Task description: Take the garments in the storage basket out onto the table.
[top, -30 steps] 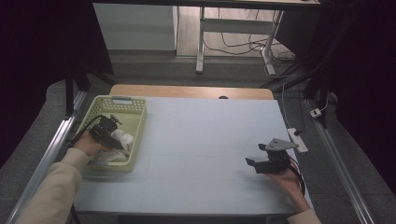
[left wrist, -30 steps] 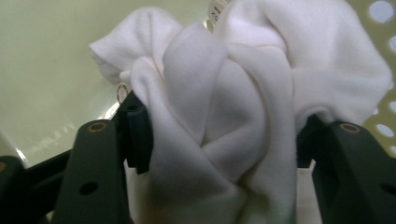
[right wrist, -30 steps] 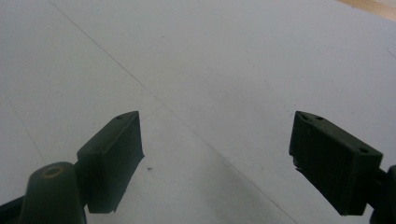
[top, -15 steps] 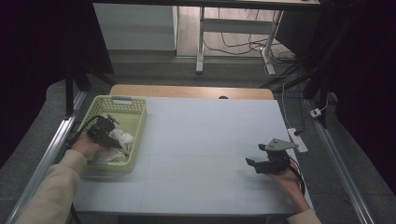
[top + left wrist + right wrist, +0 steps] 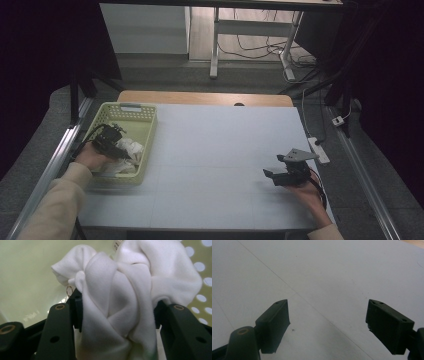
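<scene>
White cloth (image 5: pixel 117 302) sits bunched in my pale green basket (image 5: pixel 145 125) at the table's left, and my left gripper (image 5: pixel 116 312) has just closed, pinching it. Its small tag is too blurred to read. My right gripper (image 5: pixel 327 322) hovers spread over bare table (image 5: pixel 220 150).

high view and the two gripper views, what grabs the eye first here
The bunched white soft cloth stands out most, squeezed between both jaws of the left claw inside the pale green perforated plastic basket at the table's left edge. Across the bare white tabletop, the right claw hovers near the right edge with its jaws wide apart and nothing between them.
</scene>
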Action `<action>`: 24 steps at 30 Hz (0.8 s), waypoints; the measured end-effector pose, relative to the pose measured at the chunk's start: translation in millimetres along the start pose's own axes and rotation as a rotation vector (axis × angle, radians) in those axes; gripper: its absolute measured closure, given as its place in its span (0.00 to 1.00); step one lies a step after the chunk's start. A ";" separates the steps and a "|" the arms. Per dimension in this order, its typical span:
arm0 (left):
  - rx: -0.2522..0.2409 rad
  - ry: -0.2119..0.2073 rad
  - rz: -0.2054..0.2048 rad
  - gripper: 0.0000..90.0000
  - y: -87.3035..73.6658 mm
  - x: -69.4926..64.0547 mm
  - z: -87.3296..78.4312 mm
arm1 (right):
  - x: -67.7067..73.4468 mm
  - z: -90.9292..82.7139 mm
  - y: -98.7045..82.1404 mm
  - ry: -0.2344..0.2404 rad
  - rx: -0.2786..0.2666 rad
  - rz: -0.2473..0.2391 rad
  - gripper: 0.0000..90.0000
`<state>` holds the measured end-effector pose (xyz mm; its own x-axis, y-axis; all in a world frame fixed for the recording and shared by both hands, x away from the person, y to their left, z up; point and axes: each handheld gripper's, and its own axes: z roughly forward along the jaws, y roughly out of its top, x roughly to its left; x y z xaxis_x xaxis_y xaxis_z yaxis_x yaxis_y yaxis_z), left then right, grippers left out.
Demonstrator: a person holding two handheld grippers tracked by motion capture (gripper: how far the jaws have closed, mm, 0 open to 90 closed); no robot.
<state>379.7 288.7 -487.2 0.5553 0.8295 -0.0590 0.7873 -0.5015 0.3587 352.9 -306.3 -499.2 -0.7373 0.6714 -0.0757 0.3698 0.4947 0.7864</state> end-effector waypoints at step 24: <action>-0.045 0.011 -0.002 0.52 -3.7 -2.3 -5.2 | 2.2 4.8 -2.2 -0.028 0.056 -0.015 0.21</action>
<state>374.1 289.9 -483.5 0.5509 0.8331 -0.0498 0.7753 -0.4887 0.4002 353.1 -303.3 -504.1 -0.7270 0.6785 -0.1050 0.3906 0.5345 0.7495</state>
